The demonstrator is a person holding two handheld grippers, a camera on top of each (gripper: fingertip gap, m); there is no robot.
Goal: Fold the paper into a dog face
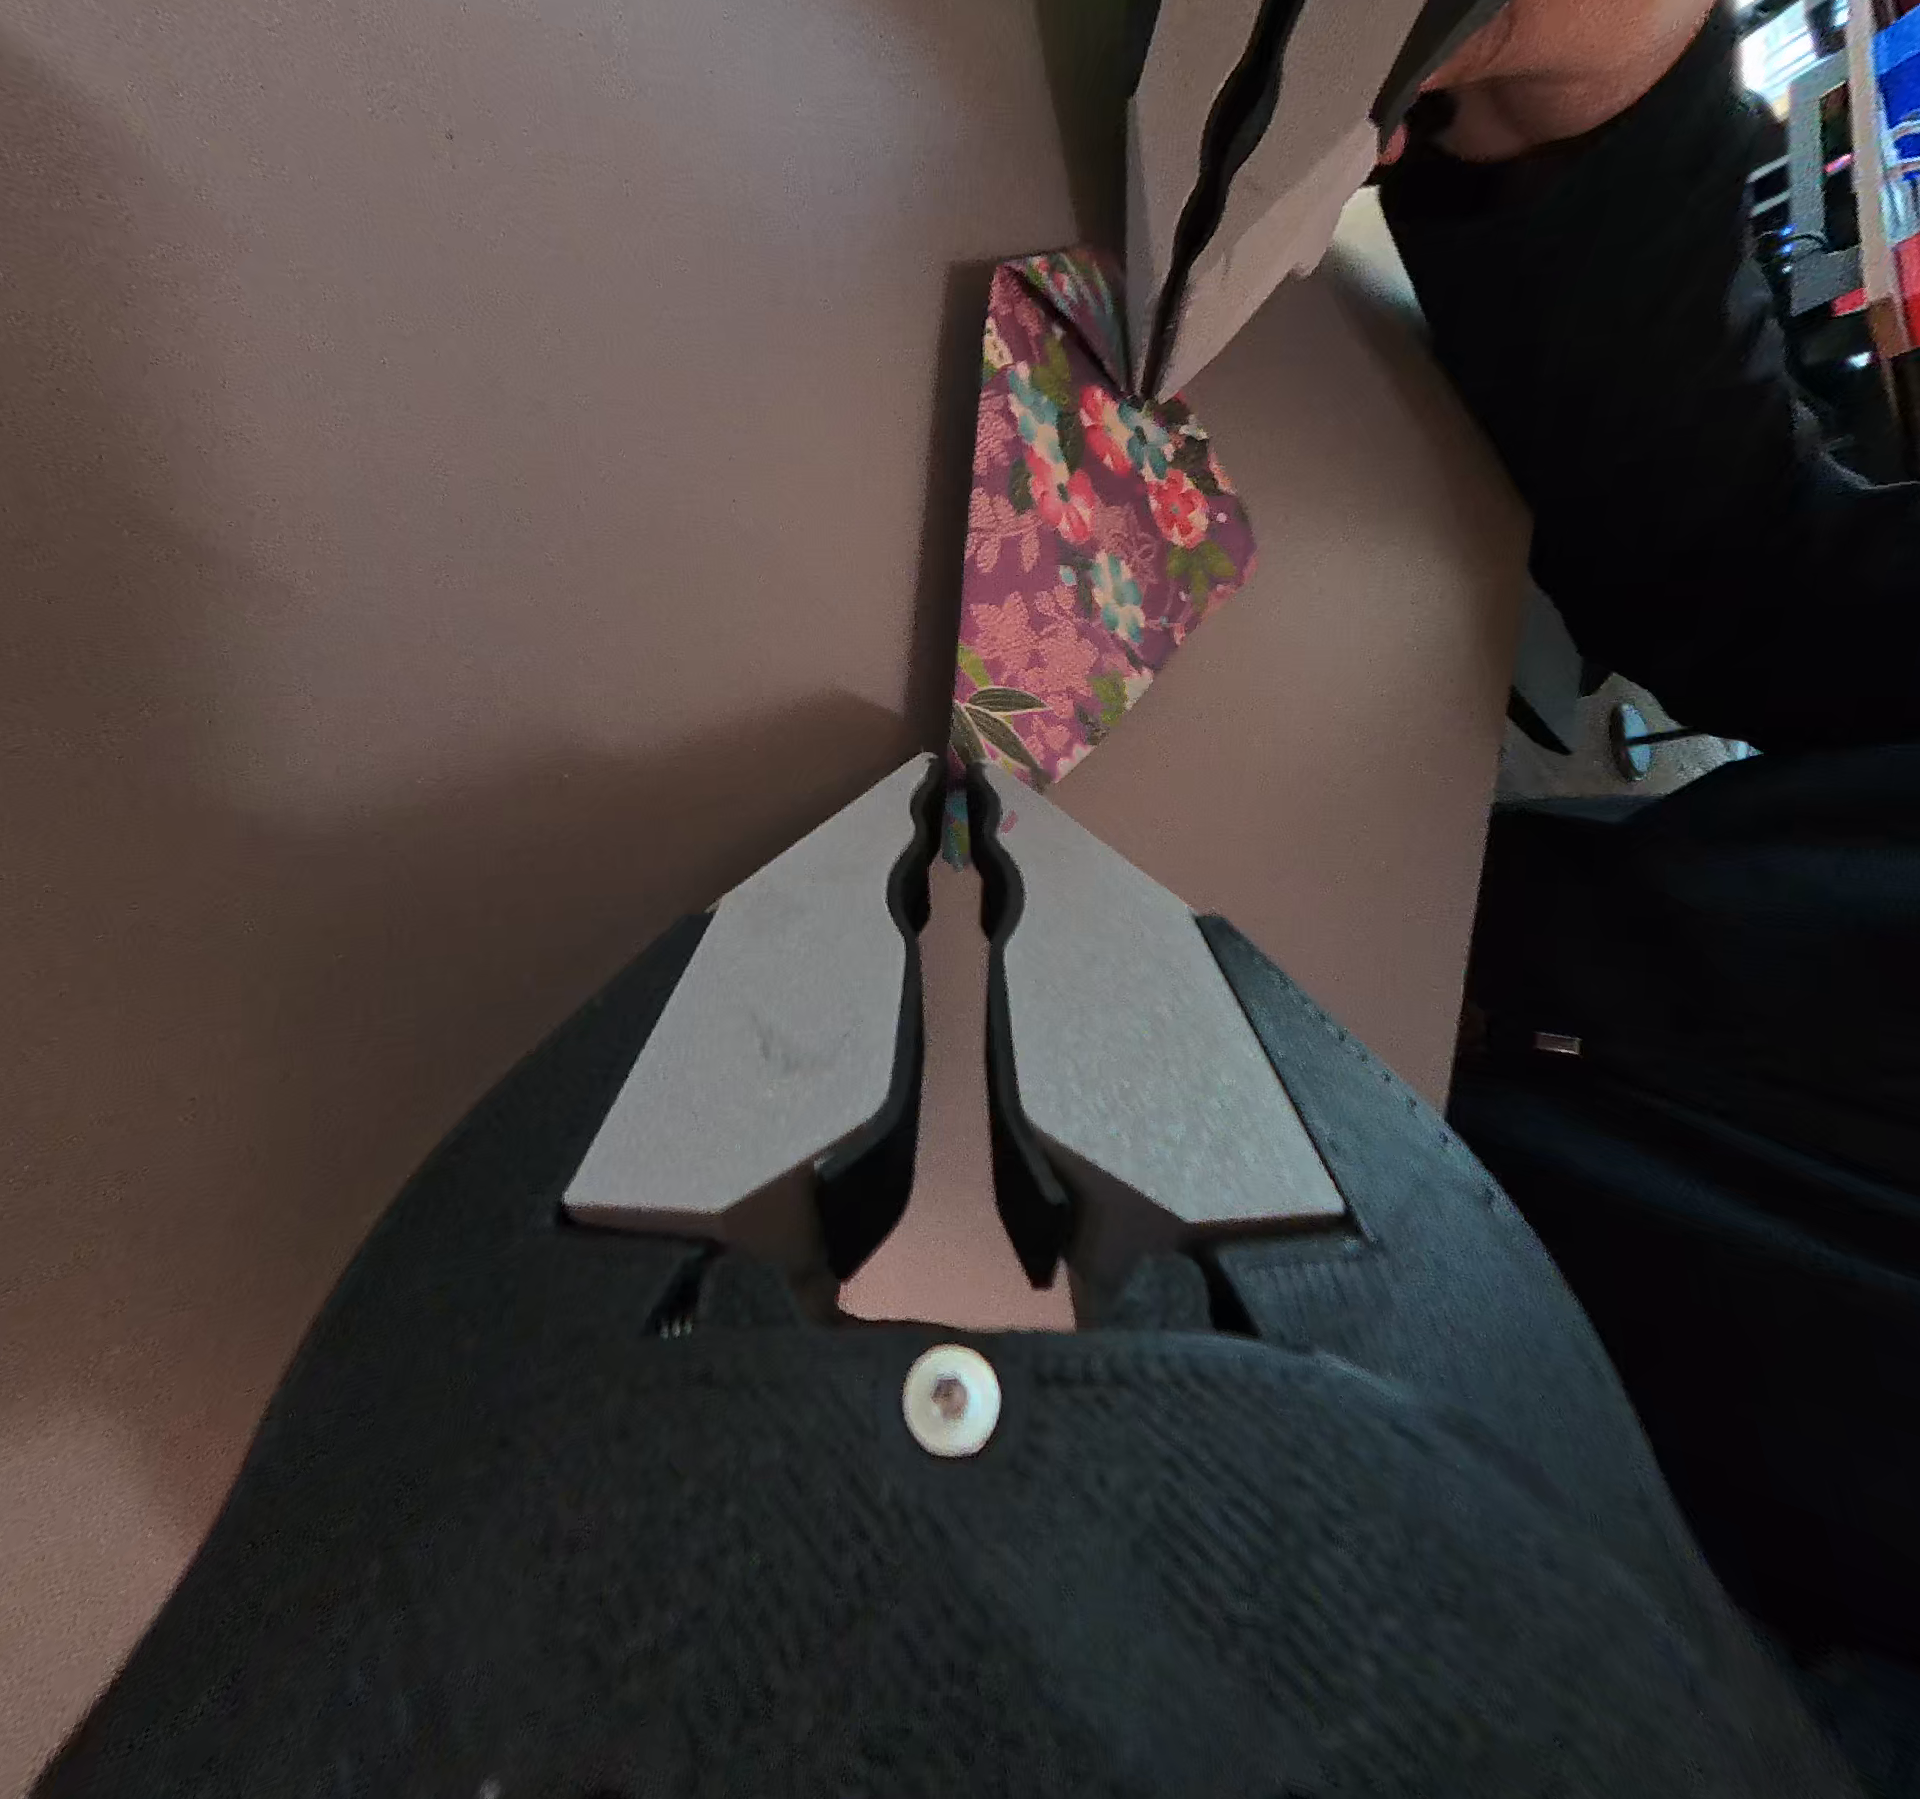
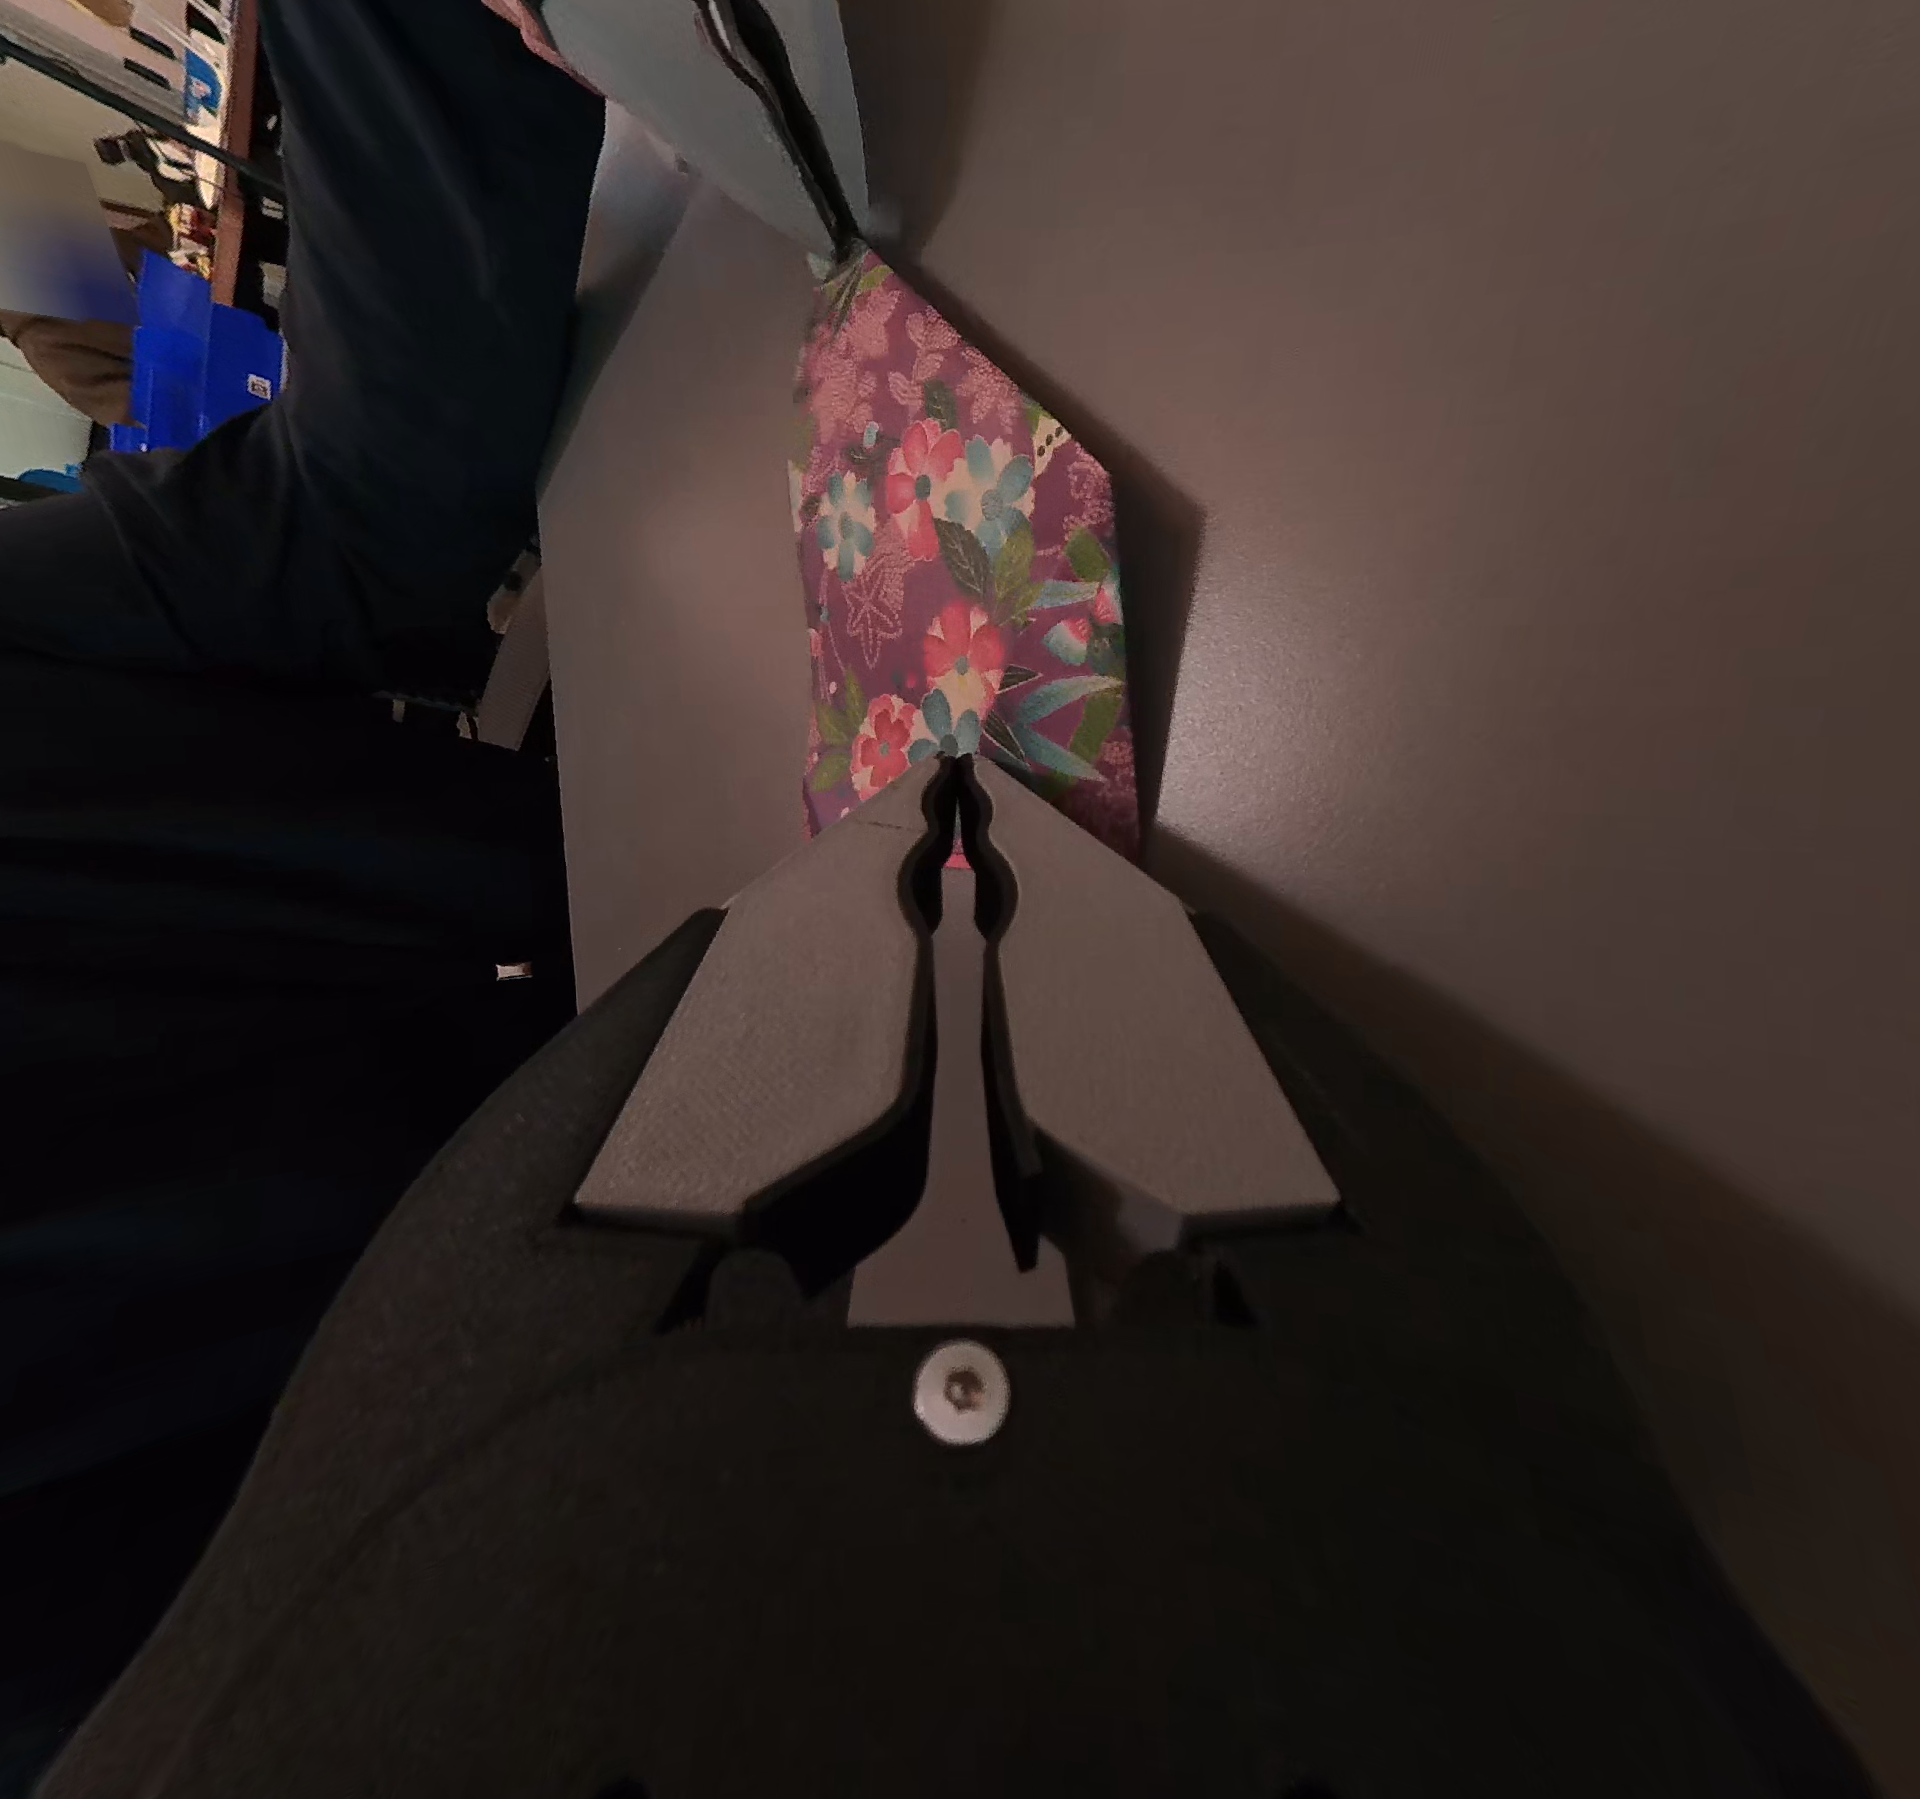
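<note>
The folded paper (image 1: 1081, 554), purple with pink and blue flowers, hangs just above the brown table (image 1: 416, 399) and casts a shadow strip beside it. My left gripper (image 1: 954, 793) is shut on its near corner, and a sliver of paper shows between the pads. My right gripper (image 1: 1148, 388) is shut on the far end, by a folded flap. In the right wrist view the paper (image 2: 935, 554) runs from my right gripper (image 2: 956, 762), shut on it, to the left gripper (image 2: 847, 237) at its far tip.
The table edge (image 1: 1475, 814) runs close to the paper, and it also shows in the right wrist view (image 2: 561, 710). A person in dark sleeves (image 1: 1662, 399) sits just beyond the edge. Shelves with blue boxes (image 2: 197, 367) stand behind. My hands' fingertips stand some 12 cm from each other.
</note>
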